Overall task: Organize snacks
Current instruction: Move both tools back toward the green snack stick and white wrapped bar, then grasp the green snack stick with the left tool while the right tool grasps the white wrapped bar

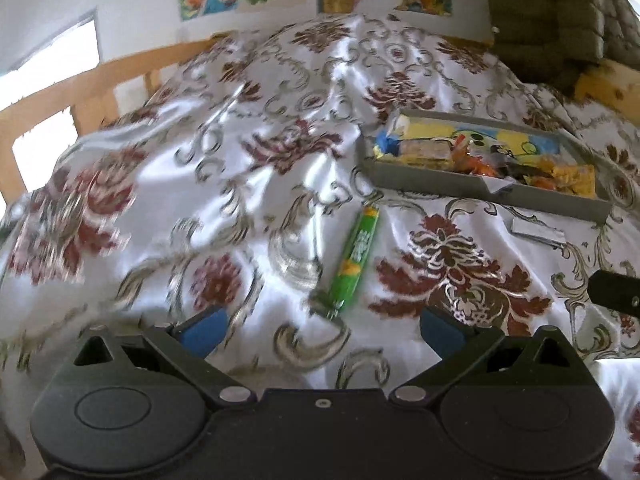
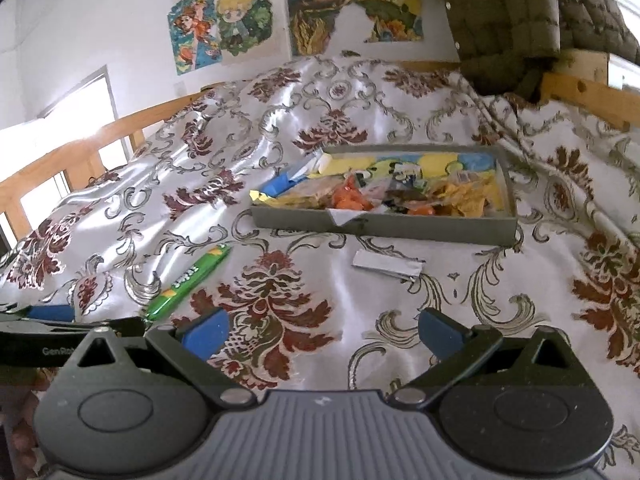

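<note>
A shallow grey cardboard tray [image 2: 384, 227] holds mixed snack packets [image 2: 360, 196] in yellow, orange and blue; its printing is too small to read. A green candy stick [image 1: 354, 254] lies on the floral satin cloth [image 1: 240, 184], just ahead of and between the left gripper's [image 1: 320, 326] spread, empty jaws. The right gripper [image 2: 322, 330] is likewise spread, the stick off to its left.

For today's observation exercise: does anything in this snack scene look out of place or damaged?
Yes. A green candy stick lies loose on the bedspread, outside the grey snack tray. The tray's front wall has a torn notch, and a white scrap lies just before it.
</note>
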The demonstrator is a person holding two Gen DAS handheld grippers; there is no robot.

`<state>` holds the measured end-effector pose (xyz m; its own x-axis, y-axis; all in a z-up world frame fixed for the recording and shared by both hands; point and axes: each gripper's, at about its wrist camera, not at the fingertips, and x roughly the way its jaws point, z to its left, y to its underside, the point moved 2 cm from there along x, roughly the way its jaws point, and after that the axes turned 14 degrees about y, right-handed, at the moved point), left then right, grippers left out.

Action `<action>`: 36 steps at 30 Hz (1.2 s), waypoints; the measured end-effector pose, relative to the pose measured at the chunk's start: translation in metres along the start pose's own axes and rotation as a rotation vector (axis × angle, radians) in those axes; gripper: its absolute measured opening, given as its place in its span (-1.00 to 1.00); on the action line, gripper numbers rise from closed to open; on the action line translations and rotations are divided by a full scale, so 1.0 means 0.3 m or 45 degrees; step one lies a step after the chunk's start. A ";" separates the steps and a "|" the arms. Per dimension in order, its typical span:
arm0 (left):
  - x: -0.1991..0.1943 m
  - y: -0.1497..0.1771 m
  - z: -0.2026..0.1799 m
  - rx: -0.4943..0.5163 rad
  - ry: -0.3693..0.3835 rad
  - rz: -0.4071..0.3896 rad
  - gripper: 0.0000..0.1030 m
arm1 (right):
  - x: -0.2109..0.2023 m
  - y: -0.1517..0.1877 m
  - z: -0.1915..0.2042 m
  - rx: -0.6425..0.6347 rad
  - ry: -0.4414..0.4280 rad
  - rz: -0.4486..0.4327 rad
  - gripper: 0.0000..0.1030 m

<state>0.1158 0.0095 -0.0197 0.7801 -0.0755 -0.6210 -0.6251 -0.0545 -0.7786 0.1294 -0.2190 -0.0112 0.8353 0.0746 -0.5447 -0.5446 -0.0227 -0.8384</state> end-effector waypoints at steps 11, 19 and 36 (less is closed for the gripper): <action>0.177 -0.098 -0.055 0.222 0.021 0.082 0.98 | 0.212 -0.050 -0.049 -0.010 -0.042 0.093 1.00; 0.305 -0.155 -0.038 0.185 -0.010 0.141 0.98 | 0.368 -0.084 -0.106 -0.005 -0.003 0.084 1.00; 0.437 -0.183 -0.014 0.142 0.005 0.269 0.99 | 0.519 -0.138 -0.110 -0.009 -0.082 0.110 1.00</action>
<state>0.2523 -0.0015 -0.0578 0.6320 -0.0772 -0.7711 -0.7677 0.0734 -0.6366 0.2844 -0.2392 -0.0621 0.7788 0.1359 -0.6124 -0.6135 -0.0392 -0.7887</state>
